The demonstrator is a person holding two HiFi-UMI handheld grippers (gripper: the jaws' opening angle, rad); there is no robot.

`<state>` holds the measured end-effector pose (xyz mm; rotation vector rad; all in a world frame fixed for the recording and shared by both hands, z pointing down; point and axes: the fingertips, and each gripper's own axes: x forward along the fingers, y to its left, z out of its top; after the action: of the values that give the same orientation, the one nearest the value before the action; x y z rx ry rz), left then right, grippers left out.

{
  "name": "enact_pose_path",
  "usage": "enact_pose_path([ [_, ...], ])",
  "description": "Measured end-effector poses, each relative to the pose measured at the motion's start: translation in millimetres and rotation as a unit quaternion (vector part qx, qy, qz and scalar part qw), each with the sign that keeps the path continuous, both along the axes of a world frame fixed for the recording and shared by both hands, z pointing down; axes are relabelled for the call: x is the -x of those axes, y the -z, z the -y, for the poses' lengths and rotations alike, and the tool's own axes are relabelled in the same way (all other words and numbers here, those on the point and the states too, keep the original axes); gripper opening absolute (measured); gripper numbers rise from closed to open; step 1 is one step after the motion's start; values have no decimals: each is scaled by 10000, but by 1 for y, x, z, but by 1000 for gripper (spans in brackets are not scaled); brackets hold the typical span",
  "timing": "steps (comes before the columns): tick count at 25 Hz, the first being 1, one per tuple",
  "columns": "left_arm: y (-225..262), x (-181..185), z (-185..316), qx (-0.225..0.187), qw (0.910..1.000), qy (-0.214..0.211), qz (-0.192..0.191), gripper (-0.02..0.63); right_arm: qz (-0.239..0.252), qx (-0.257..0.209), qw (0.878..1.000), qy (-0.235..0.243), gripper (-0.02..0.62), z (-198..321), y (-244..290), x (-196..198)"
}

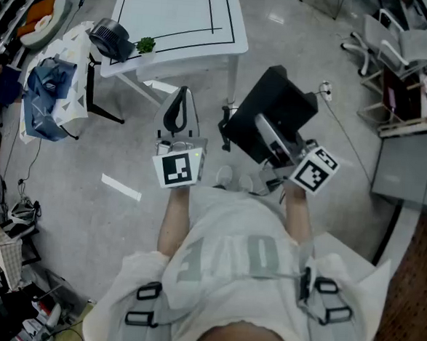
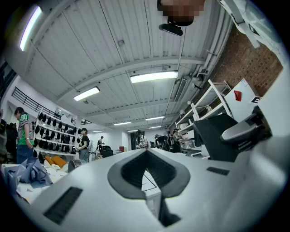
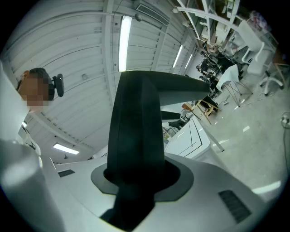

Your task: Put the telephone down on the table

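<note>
The black telephone (image 1: 276, 105) is held up in the air over the floor, with my right gripper (image 1: 266, 133) shut on it. In the right gripper view the telephone (image 3: 136, 127) rises as a broad dark slab out of the jaws and hides most of what lies ahead. To its left, my left gripper (image 1: 180, 104) points toward the white table (image 1: 180, 18); its pads (image 2: 131, 170) meet, with nothing between them. The table top carries black lines and lies beyond both grippers.
A small green plant (image 1: 146, 45) and a dark round fan (image 1: 110, 38) sit at the table's near left corner. A blue cloth (image 1: 47, 92) lies on a stand at the left. Chairs (image 1: 397, 40) and a grey cabinet (image 1: 410, 172) stand at the right.
</note>
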<state>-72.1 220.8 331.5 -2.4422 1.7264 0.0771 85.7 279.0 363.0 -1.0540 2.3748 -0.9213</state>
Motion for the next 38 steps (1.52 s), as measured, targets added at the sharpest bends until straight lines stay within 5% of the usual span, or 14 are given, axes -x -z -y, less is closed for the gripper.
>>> enact_pose_path([
  [13,2,15,22,-61,9998,5,-199,8,-416,-174,9990,-31,150,24,7,11],
  [26,-9,67,50,44,9998,98,-174,8,-141,-252,9994,-179,150,57,11,32],
  [38,-7,55,101,75,9995,48,-292,8,70,-191,9998,-79,150,114,4,35],
])
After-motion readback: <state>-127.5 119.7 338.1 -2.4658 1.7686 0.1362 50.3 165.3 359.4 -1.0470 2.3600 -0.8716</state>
